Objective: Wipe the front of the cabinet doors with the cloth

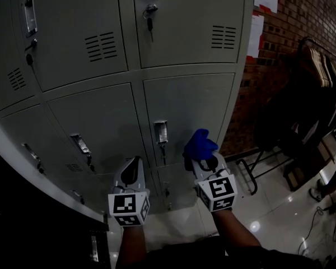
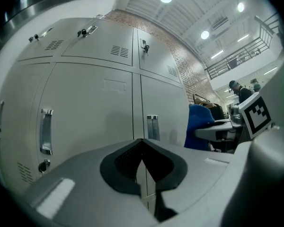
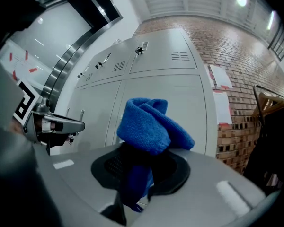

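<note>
A grey metal locker cabinet [image 1: 112, 100] fills the head view, with vented doors and chrome handles [image 1: 161, 132]. My right gripper [image 1: 200, 160] is shut on a folded blue cloth [image 1: 200, 143], held a short way in front of the lower right door [image 1: 187, 108]. In the right gripper view the blue cloth [image 3: 151, 124] bulges out above the jaws. My left gripper [image 1: 132, 168] is beside it, shut and holding nothing, pointing at the lower doors. In the left gripper view the jaws meet in front of the door seam [image 2: 136, 108].
A brick wall [image 1: 302, 21] stands right of the cabinet, with a dark rack of chairs [image 1: 308, 94] in front of it. The glossy floor [image 1: 269, 217] lies below. Keys hang in the upper door lock [image 1: 150, 15]. A person stands far off in the left gripper view [image 2: 239, 91].
</note>
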Motion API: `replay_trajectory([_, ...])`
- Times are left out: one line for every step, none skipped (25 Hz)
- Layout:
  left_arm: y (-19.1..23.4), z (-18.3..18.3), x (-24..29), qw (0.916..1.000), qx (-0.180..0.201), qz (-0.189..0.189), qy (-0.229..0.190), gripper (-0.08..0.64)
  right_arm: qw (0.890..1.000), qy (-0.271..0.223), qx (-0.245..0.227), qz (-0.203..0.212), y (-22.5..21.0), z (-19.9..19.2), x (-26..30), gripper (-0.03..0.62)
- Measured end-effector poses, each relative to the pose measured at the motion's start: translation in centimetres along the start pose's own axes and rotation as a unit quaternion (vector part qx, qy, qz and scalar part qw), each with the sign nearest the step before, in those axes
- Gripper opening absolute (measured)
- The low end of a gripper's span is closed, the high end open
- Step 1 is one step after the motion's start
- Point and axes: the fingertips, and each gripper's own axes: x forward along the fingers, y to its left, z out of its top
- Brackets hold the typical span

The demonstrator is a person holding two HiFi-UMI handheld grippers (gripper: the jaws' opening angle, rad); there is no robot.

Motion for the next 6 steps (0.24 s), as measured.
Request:
replay_trajectory([0.07, 0.03, 0.00, 1.0000, -0.001, 0.002, 0.001, 0.015, 1.000, 0.000, -0.001, 0.002, 0.12, 0.03, 0.05, 0.091])
replay_trajectory([0.18, 0.02, 0.03, 1.0000, -0.002, 0.005, 0.003, 0.015, 1.000, 0.001, -0.002, 0.002, 0.14, 0.03, 0.08, 0.091])
replay_trajectory([0.33, -0.01, 0.07, 0.9999, -0.004, 0.009, 0.004, 0.015, 1.000, 0.002, -0.004, 0.002, 0.07, 0.02, 0.11, 0.091])
replay_trajectory([0.49, -0.04, 0.13, 0.9999, -0.005, 0.012, 0.006, 0.015, 1.000, 0.004, -0.006, 0.002, -0.04, -0.01, 0.17, 0.091])
replay_trajectory([0.66, -0.07, 0.20, 0.9998, -0.006, 0.016, 0.008, 0.015, 1.000, 0.005, -0.008, 0.001, -0.16, -0.03, 0.24, 0.091])
replay_trajectory([0.82, -0.09, 0.27, 0.9997, -0.008, 0.019, 0.010, 0.015, 1.000, 0.007, -0.010, 0.001, -0.29, -0.05, 0.31, 0.091])
